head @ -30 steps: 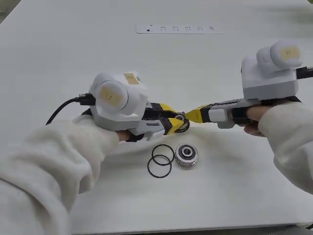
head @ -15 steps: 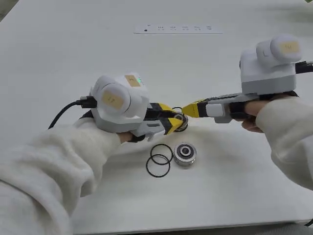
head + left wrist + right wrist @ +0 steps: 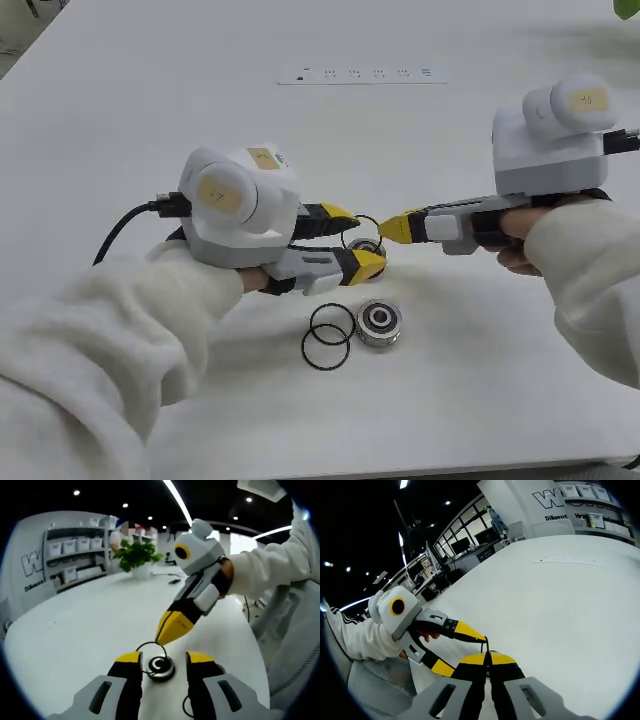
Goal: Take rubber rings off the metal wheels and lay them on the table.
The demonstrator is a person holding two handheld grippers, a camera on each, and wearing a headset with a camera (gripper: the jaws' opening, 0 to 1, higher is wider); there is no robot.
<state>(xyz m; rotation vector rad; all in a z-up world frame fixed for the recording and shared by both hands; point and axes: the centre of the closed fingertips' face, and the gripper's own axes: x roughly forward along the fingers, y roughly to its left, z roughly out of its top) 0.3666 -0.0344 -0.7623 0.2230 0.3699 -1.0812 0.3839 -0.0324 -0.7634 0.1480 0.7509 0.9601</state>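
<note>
White power strip (image 3: 362, 74), potted plant (image 3: 136, 559), shelves of bins (image 3: 70, 555)

You're covering the near side of the metal wheel (image 3: 364, 247) with the lower jaw of your left gripper (image 3: 362, 240) in the head view. In the right gripper view, the closed jaws of your right gripper (image 3: 489, 661) are hiding where they're pinching the rubber ring (image 3: 485, 641), so it's showing as a thin black sliver. The left gripper view is cutting off a dark curve (image 3: 185, 707) between the jaws, and the power strip (image 3: 362, 74) markings are coming through too small to read.
</note>
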